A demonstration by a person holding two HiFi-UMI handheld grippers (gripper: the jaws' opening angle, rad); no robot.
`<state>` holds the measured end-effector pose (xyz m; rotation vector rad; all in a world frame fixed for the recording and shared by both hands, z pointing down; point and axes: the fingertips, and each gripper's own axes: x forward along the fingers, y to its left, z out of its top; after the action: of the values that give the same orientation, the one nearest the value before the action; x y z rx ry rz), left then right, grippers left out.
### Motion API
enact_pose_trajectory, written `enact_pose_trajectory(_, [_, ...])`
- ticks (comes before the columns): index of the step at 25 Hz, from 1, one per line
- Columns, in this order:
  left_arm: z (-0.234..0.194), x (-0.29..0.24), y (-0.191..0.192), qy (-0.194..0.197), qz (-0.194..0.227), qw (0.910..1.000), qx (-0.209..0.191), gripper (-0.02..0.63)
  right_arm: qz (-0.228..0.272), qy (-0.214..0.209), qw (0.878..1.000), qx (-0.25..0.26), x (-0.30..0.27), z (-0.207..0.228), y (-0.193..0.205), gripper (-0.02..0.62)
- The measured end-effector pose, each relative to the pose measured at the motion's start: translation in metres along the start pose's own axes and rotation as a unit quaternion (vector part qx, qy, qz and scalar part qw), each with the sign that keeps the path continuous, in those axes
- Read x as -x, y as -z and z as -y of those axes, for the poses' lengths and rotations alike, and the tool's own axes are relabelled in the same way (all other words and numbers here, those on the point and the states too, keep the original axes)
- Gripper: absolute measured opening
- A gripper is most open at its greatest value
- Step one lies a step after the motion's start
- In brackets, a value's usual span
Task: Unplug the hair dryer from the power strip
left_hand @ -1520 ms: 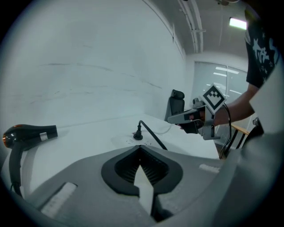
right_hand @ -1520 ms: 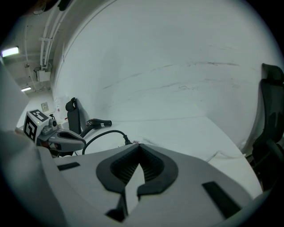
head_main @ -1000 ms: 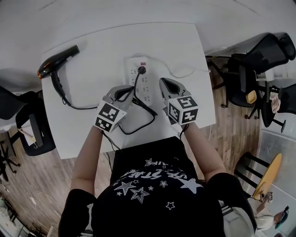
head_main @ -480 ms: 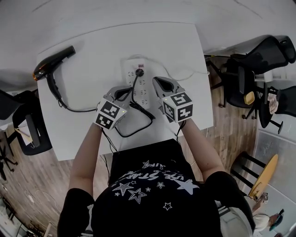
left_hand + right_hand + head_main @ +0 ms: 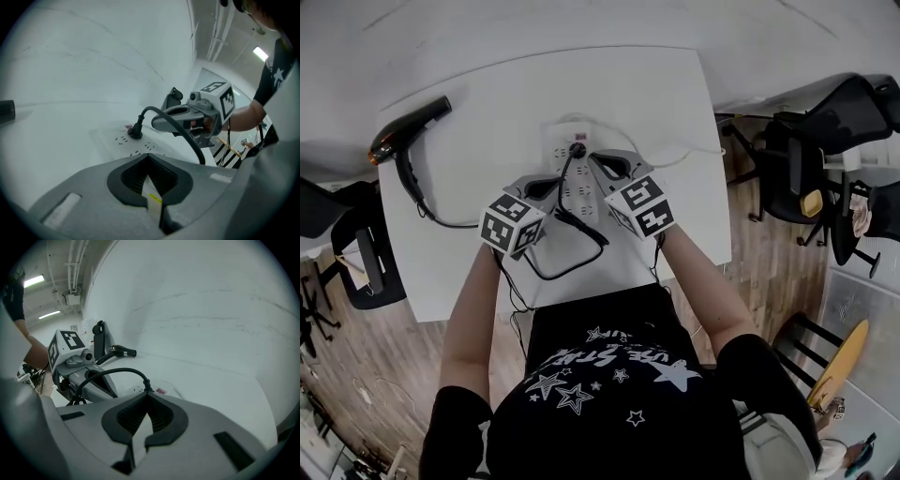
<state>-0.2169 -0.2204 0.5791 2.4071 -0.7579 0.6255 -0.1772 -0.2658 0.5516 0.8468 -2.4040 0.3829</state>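
A white table [image 5: 656, 103] stands on a wooden floor, with black office chairs [image 5: 825, 122] off to the right. The person's arms reach forward, and both grippers angle inward over the power strip [image 5: 558, 139]. The left gripper [image 5: 551, 182] and right gripper [image 5: 602, 161] flank the black cord [image 5: 581, 227]. Each has its jaws closed together with nothing between them. The black plug [image 5: 577, 148] sits in a socket near the strip's far end. The hair dryer [image 5: 411, 126], black with an orange tip, lies at the table's far left corner.
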Motion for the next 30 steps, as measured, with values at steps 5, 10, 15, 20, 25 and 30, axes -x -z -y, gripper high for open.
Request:
enact_pose_trajectory(5, [-0.001, -0.001, 0.000, -0.011, -0.015, 0.9998, 0.000, 0.006, 0.000, -0.006, 1.000, 0.015, -0.010, -0.004, -0.006, 0.011])
enact_pose_trajectory(10, [-0.002, -0.001, 0.001, -0.014, -0.026, 0.9996, 0.004, 0.006, -0.008, -0.006, 1.000, 0.023, -0.023, -0.006, -0.007, 0.121])
enact_pose_trajectory(15, [-0.001, -0.001, 0.001, -0.025, -0.032, 0.9991, 0.009, 0.006, -0.011, 0.012, 0.999, 0.030, -0.036, -0.004, -0.010, 0.088])
enact_pose_trajectory(20, [-0.002, -0.003, 0.000, -0.027, -0.047, 0.9984, 0.016, 0.006, -0.009, 0.037, 0.997, 0.060, -0.036, -0.003, -0.013, 0.077])
enact_pose_trajectory(25, [-0.002, -0.002, 0.001, -0.007, -0.054, 0.9982, 0.023, 0.006, -0.011, -0.010, 0.999, 0.050, -0.041, -0.006, -0.010, 0.075])
enact_pose_trajectory(30, [-0.002, -0.004, 0.000, -0.011, -0.063, 0.9977, 0.023, 0.006, 0.011, -0.078, 0.994, -0.071, -0.037, 0.003, -0.007, 0.081])
